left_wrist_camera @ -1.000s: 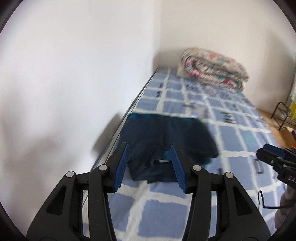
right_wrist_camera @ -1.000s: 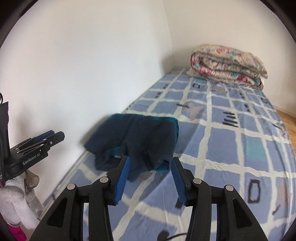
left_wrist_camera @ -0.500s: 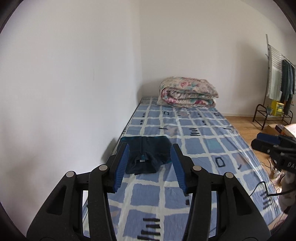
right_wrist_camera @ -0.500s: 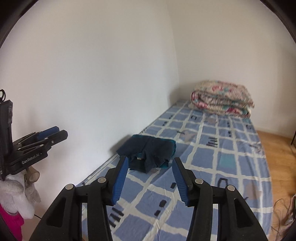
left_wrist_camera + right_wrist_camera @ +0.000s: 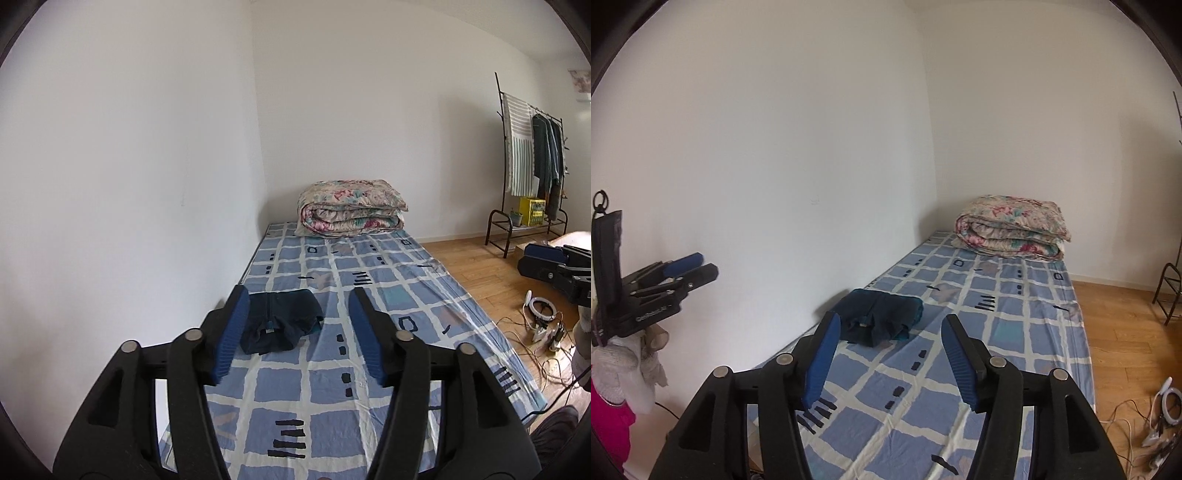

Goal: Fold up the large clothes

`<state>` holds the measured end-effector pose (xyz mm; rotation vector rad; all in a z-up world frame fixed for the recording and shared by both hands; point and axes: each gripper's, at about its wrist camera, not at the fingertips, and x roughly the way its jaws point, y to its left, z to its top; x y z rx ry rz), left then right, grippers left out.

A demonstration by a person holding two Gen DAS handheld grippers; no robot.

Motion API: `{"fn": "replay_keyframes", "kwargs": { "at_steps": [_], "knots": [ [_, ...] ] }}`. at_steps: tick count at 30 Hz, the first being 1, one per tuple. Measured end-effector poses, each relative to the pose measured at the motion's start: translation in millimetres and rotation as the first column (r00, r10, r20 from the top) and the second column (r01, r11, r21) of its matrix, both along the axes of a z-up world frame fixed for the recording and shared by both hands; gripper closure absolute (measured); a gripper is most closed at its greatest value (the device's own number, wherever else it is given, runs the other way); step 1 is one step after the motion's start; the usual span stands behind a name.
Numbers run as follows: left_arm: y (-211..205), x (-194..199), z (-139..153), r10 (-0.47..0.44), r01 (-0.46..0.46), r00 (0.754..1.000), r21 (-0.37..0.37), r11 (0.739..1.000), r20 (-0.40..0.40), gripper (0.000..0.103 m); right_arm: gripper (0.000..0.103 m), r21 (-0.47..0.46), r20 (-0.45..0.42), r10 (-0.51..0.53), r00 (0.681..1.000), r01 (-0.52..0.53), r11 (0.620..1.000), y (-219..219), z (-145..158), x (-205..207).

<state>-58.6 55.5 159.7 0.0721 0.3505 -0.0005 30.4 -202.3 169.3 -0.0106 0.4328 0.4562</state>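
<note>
Dark navy garment point(image 5: 280, 319) lies folded into a compact bundle on the bed point(image 5: 369, 406), near the wall-side edge, teal trim showing at one end. Left gripper point(image 5: 297, 332) is held above the bed's near end — jaws spread wide, nothing between the blue pads. Right gripper point(image 5: 888, 334) same: wide open, empty, well clear of the cloth. Rolled floral quilt point(image 5: 352, 206) sits at the far end of the bed. Clothes rack point(image 5: 532, 166) stands off on the wood floor.
</note>
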Motion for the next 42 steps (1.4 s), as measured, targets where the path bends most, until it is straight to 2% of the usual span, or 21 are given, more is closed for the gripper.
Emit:
{"fn": "replay_keyframes", "kwargs": {
  "at_steps": [2,5,8,10,12,14,18,20,24,28,36,42],
  "knots": [
    [-6,-3,-9,0.0,0.0,1.0,0.008,1.0,-0.007,0.039,0.04,-0.009,-0.006,-0.018,1.0,0.018,1.0,-4,-10,-3],
    [-11,6,-29,-0.009,0.008,0.999,-0.016,1.0,-0.035,0.025,0.039,-0.01,-0.038,-0.038,0.999,0.037,0.999,-8,-31,3],
    [-17,13,-49,0.008,-0.009,0.999,-0.018,1.0,-0.036,0.023,0.033,-0.027,-0.053,-0.065,0.996,0.064,0.998,-9,-56,9],
    [-19,19,-60,0.005,-0.006,0.999,-0.031,0.999,-0.043,0.017,0.03,-0.055,-0.054,-0.083,0.995,0.08,0.995,-7,-72,15],
    [-20,29,-73,0.004,-0.007,0.999,-0.062,0.998,-0.051,0.013,0.022,-0.071,-0.052,-0.098,0.994,0.095,0.993,-6,-84,19],
    [-21,40,-85,0.011,-0.016,0.998,-0.082,0.997,-0.059,0.012,0.02,-0.078,-0.052,-0.114,0.992,0.109,0.991,-7,-95,25],
    [-26,57,-103,0.023,-0.03,0.997,-0.09,0.996,-0.078,0.002,0.015,-0.068,-0.077,-0.137,0.988,0.132,0.989,-11,-114,39],
    [-30,63,-110,0.037,-0.042,0.997,-0.068,0.997,-0.07,0.001,0.012,-0.072,-0.086,-0.146,0.985,0.14,0.987,-12,-122,48],
    [-34,76,-122,0.055,-0.057,0.997,-0.039,0.998,-0.054,0.0,0.0,-0.06,-0.098,-0.164,0.982,0.159,0.985,-13,-136,63],
    [-32,93,-135,0.055,-0.061,0.995,-0.066,0.996,-0.082,0.0,0.0,-0.068,-0.1,-0.175,0.979,0.169,0.983,-10,-148,79],
    [-33,122,-162,0.07,-0.078,0.989,-0.057,0.995,-0.129,0.0,0.0,-0.076,-0.114,-0.2,0.973,0.192,0.978,-9,-168,98],
    [-38,135,-179,0.088,-0.09,0.984,-0.006,0.996,-0.154,0.0,0.0,-0.047,-0.142,-0.244,0.959,0.239,0.97,-15,-184,105]
  ]
}}
